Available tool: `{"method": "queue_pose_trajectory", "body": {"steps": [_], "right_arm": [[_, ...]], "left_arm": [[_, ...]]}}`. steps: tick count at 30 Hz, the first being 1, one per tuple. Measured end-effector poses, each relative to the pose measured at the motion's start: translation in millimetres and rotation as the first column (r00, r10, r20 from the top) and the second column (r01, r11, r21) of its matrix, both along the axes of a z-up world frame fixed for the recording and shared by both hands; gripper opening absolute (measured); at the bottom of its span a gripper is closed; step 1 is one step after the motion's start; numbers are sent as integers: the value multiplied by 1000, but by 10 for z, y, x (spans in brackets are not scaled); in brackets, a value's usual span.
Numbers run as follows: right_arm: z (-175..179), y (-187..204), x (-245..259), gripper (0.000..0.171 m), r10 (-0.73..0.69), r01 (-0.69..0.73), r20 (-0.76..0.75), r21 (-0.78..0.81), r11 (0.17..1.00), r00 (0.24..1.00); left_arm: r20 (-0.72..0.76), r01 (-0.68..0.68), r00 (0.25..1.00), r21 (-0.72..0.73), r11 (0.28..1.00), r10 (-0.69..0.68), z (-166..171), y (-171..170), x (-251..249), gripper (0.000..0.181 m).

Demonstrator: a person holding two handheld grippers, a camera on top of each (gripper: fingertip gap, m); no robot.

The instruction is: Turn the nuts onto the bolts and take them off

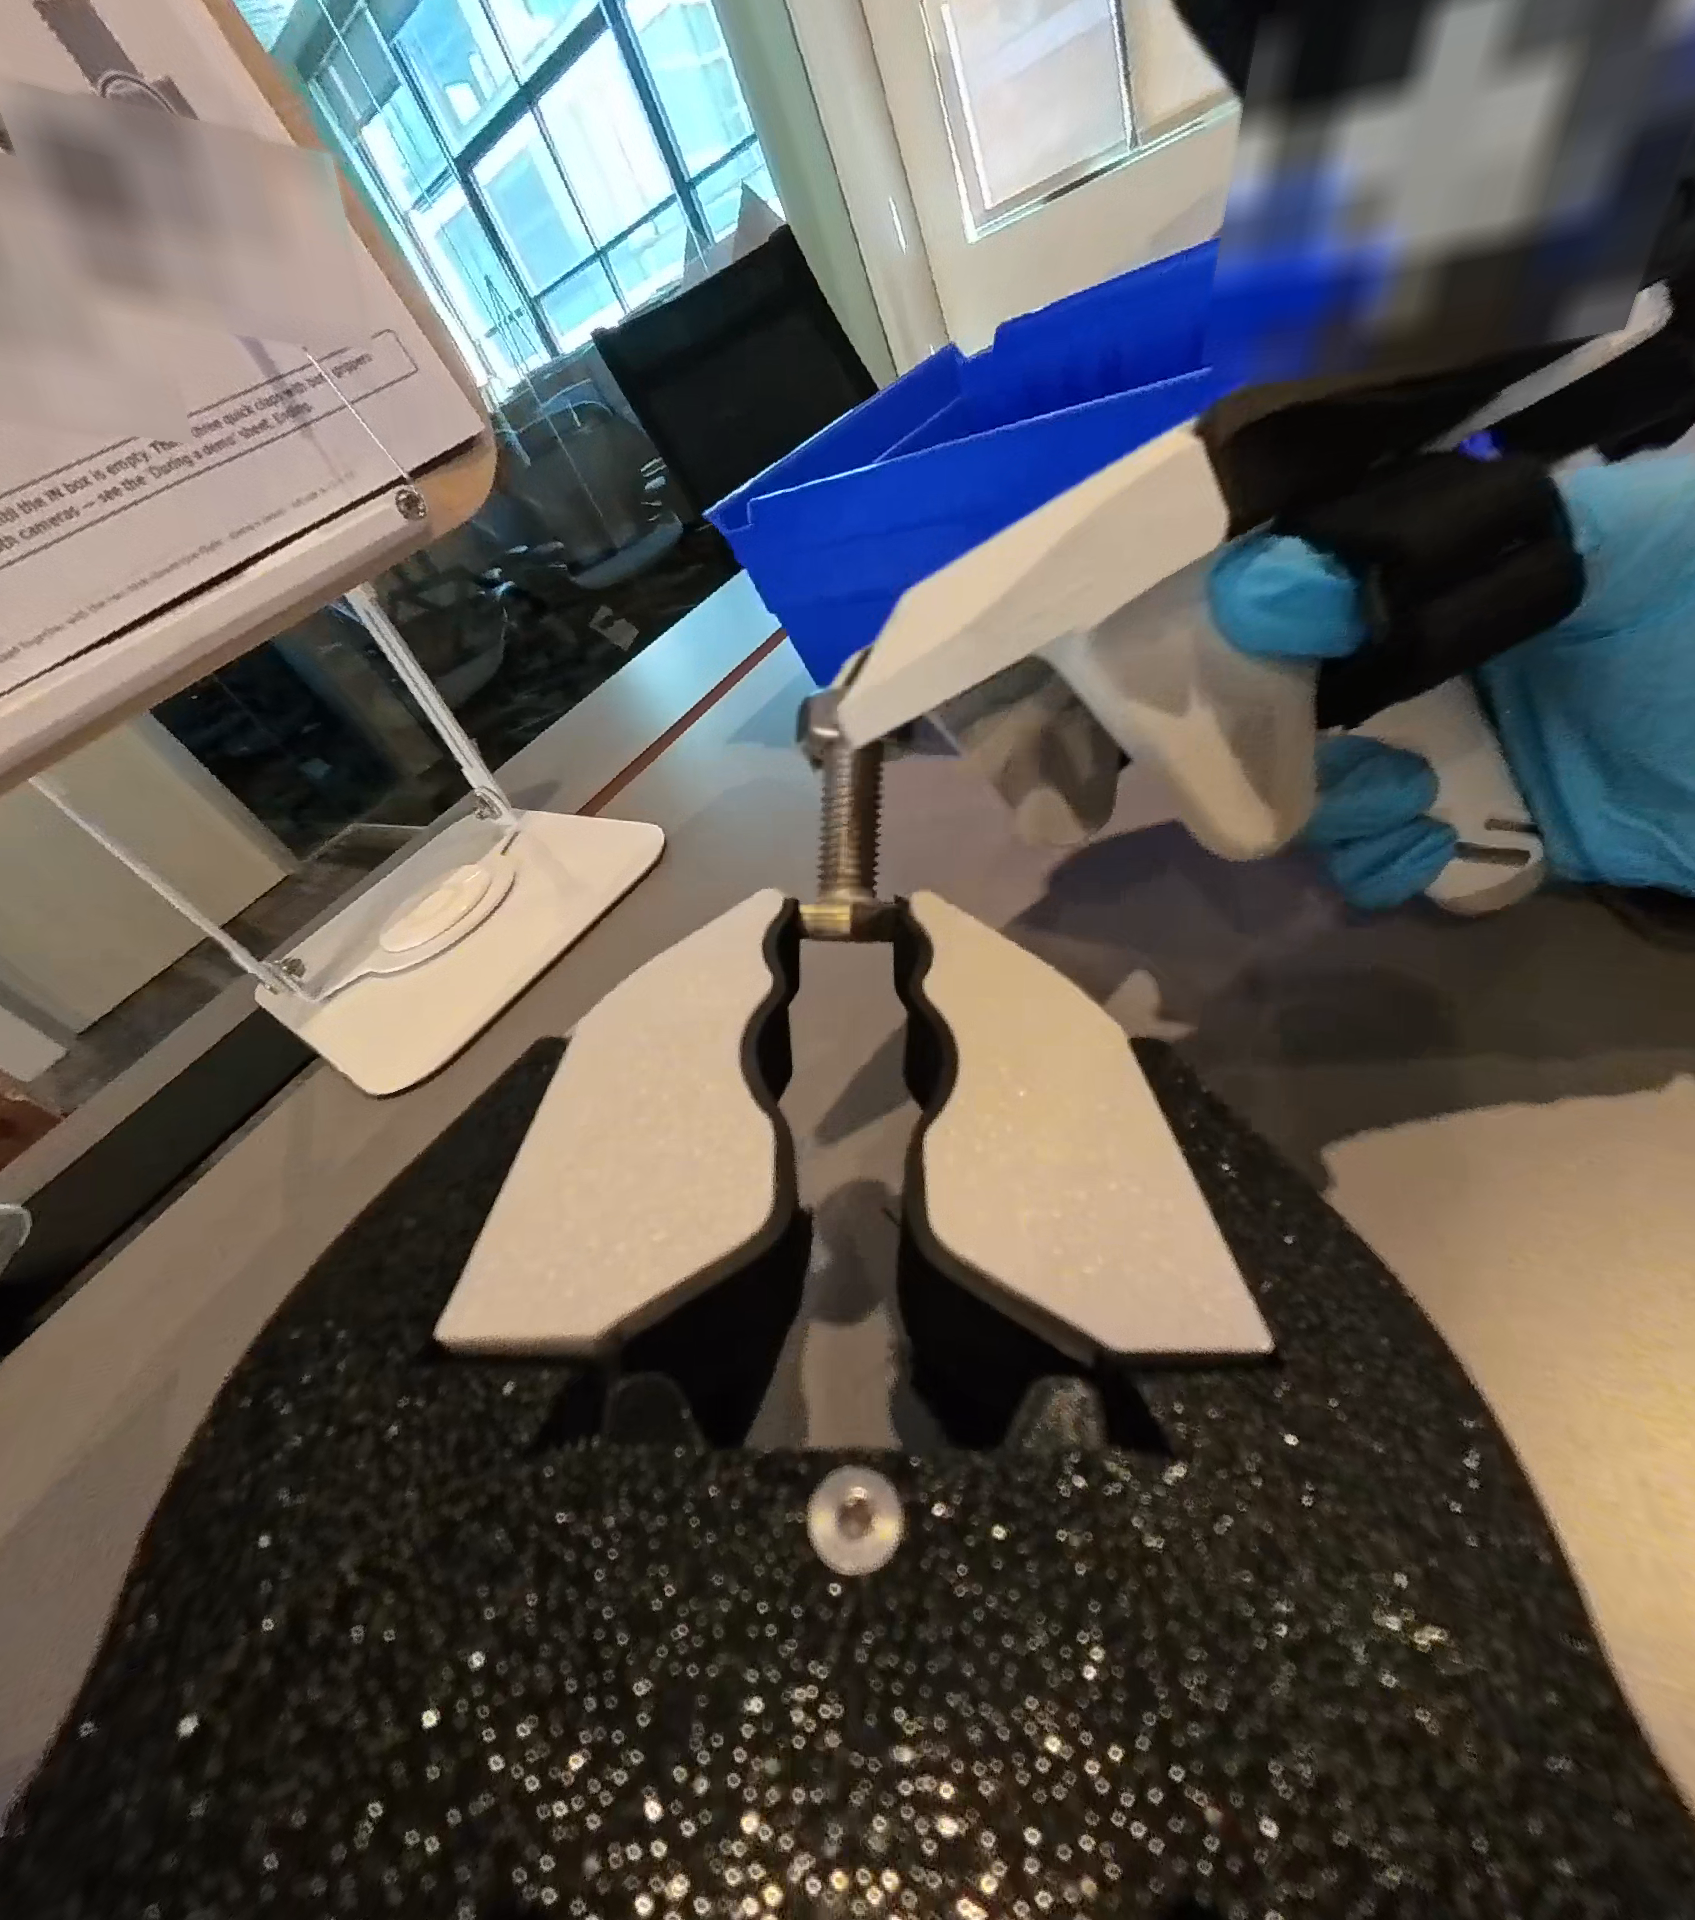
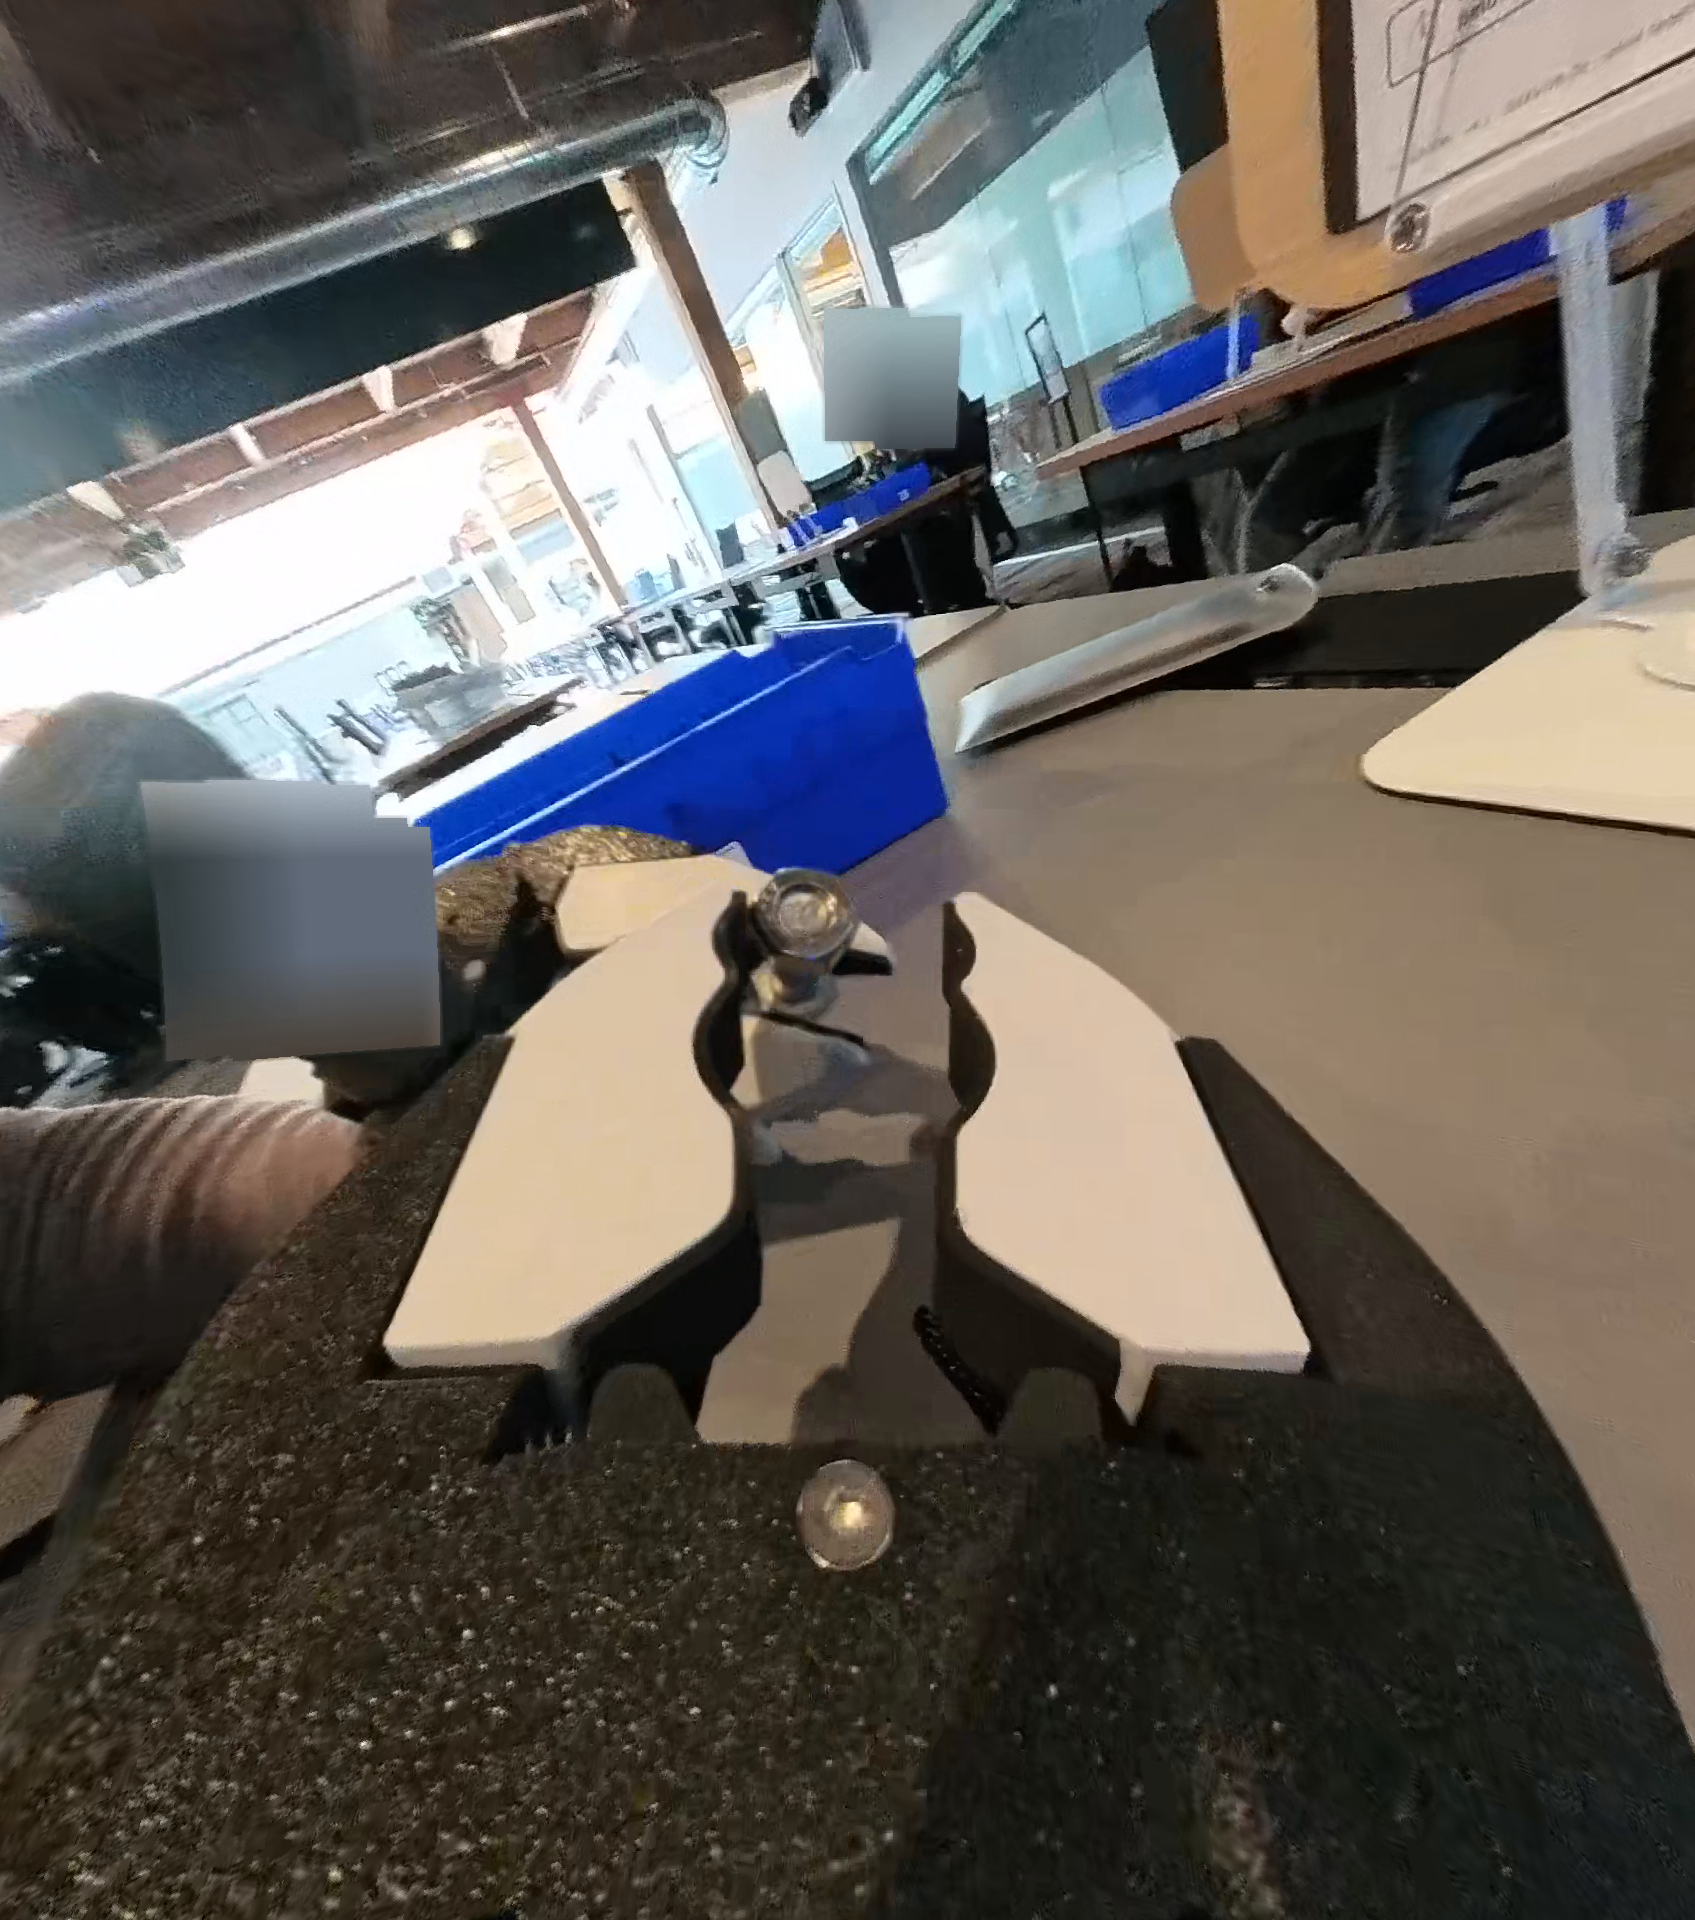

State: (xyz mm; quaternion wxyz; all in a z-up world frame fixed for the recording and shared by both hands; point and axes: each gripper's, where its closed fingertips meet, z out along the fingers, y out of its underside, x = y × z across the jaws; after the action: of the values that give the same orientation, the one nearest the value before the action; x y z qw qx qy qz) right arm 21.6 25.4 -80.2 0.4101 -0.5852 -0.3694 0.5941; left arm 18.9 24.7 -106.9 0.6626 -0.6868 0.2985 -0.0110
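Bolt [image 1: 848, 821] is small, stiff steel, and probably slick on the threads. It's held in the air over the grey table [image 1: 1508, 1299], between the two grippers. Left gripper [image 1: 848, 923] pinches the nut [image 1: 838, 921] at its tips. Right gripper [image 2: 827, 940] sits at the bolt's head, but I can't tell if it's clamped. I'd take hold of the flats, not the threads.

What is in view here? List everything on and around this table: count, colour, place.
bolt: one, silver, upright between the two grippers
nut: one, brassy, at the bolt's lower end
blue bin: one, blue, on the table behind the bolt
sign stand: one, white base with clear posts, at the table's edge
table: one, grey, under everything
gloved hand: one, blue glove, holding the right gripper
left gripper: one, white jaws shut on the nut
right gripper: one, white jaws apart around the bolt's head
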Motion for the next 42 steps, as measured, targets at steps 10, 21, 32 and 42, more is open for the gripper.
{"method": "queue_pose_trajectory", "body": {"steps": [10,21,32,42], "right_arm": [[25,21,27,37,13,-14,-28,-32,999,1000],[29,20,13,38,10,-11,-32,-25,1000,999],[38,45,29,38,-2,2,-38,-18,1000,999],[40,94,79,39,-26,25,-44,-18,1000,999]], "left_arm": [[12,-3,1000,4,1000,3,15,6,-10,17],[21,-8,1000,6,1000,8,25,4,-30,17],[37,-9,999,-4,1000,9,17,7,-42,17],[43,-8,999,-12,1000,9,6,12,-51,17]]}}
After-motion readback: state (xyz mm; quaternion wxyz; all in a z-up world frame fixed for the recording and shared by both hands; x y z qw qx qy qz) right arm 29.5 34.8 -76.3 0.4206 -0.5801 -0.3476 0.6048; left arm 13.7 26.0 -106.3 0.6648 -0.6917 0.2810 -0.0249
